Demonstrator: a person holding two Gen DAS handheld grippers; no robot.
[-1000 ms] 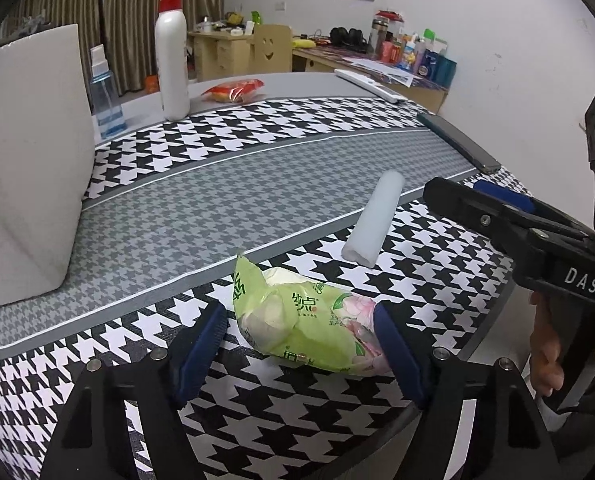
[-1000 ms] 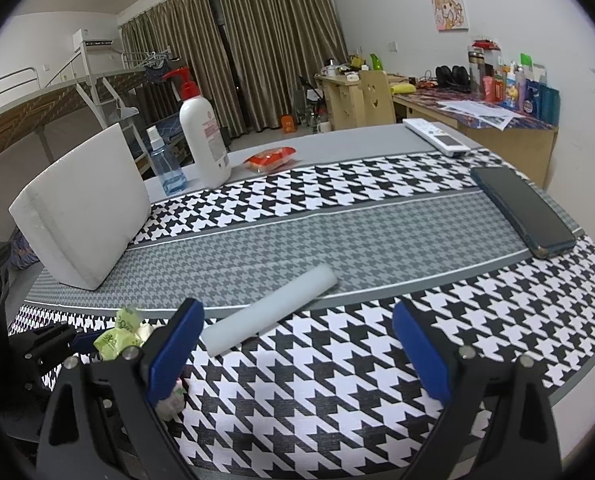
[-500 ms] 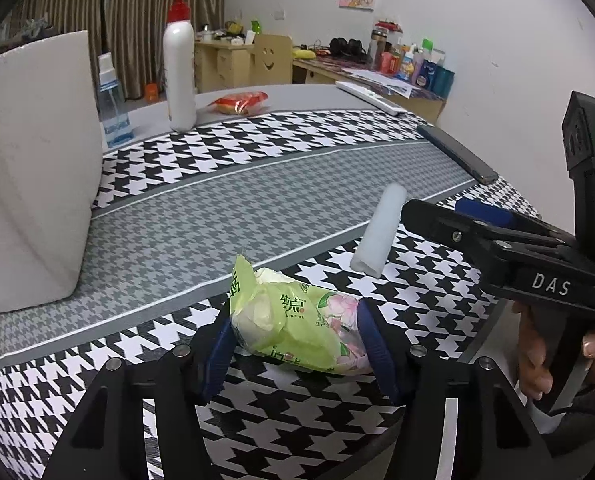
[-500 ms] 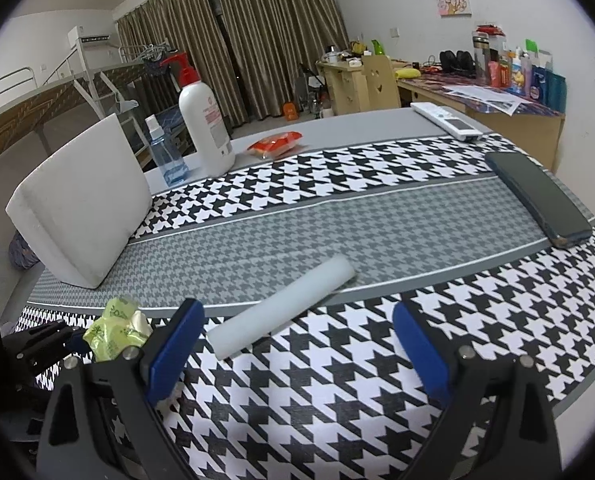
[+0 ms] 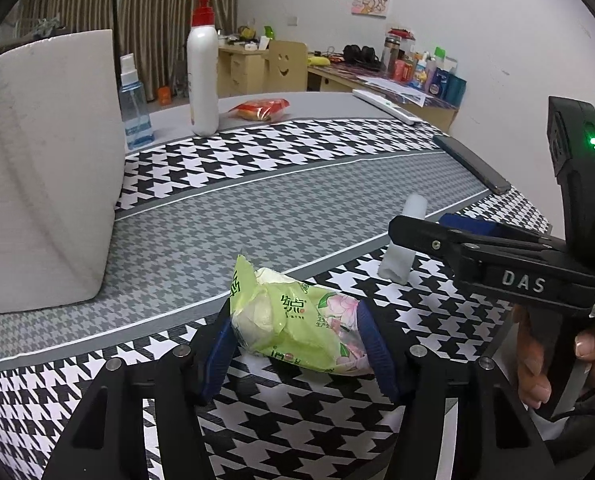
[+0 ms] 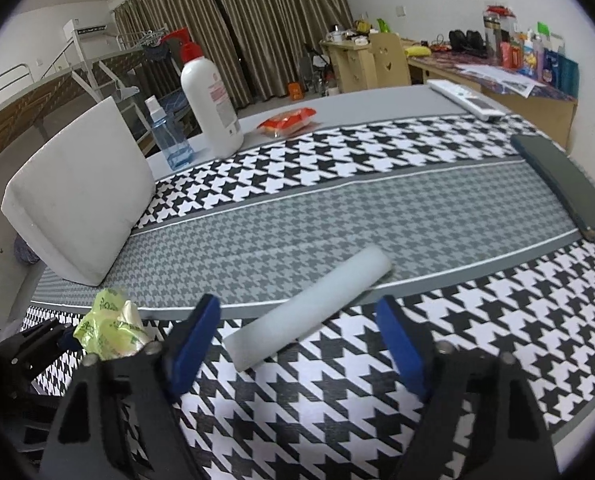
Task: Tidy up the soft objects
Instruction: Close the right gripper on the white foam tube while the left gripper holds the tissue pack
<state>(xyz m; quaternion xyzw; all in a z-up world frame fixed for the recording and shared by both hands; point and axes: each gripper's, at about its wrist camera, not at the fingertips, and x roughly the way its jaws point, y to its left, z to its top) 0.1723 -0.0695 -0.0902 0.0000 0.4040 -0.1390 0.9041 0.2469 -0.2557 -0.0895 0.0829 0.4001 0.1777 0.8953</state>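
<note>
1. The left gripper (image 5: 297, 344) is clenched on the green tissue pack (image 5: 297, 326); both blue pads press the pack's 2 ends, and the wrapper crumples up at its left end; in the left wrist view the pack appears lifted off the cloth, though that is hard to judge from this angle.
2. The right gripper (image 6: 297, 344) stands released, its 2 blue pads wide apart; the near end of the white foam roll (image 6: 309, 316) lies between them, touching neither pad.
3. The roll lies slanted on the houndstooth tablecloth (image 6: 377, 420), its near end on the black-and-white band and its far end reaching the grey centre band.
4. In the right wrist view the pack (image 6: 111, 330) sits at the near left, just left of the right gripper's left finger; in the left wrist view the right gripper (image 5: 469, 236) shows at the right, marked DAS, with the person's hand (image 5: 557, 356) on its handle.
5. A large white foam block (image 6: 81, 200) stands tilted at the far left of the cloth.
6. Beyond it stand a blue spray bottle (image 6: 169, 136) and a white pump bottle (image 6: 209, 100) with a red top; a red snack packet (image 6: 287, 120) lies just right of them.
7. A dark phone (image 6: 565, 184) lies at the right edge; a white remote (image 6: 465, 100) lies farther back.
</note>
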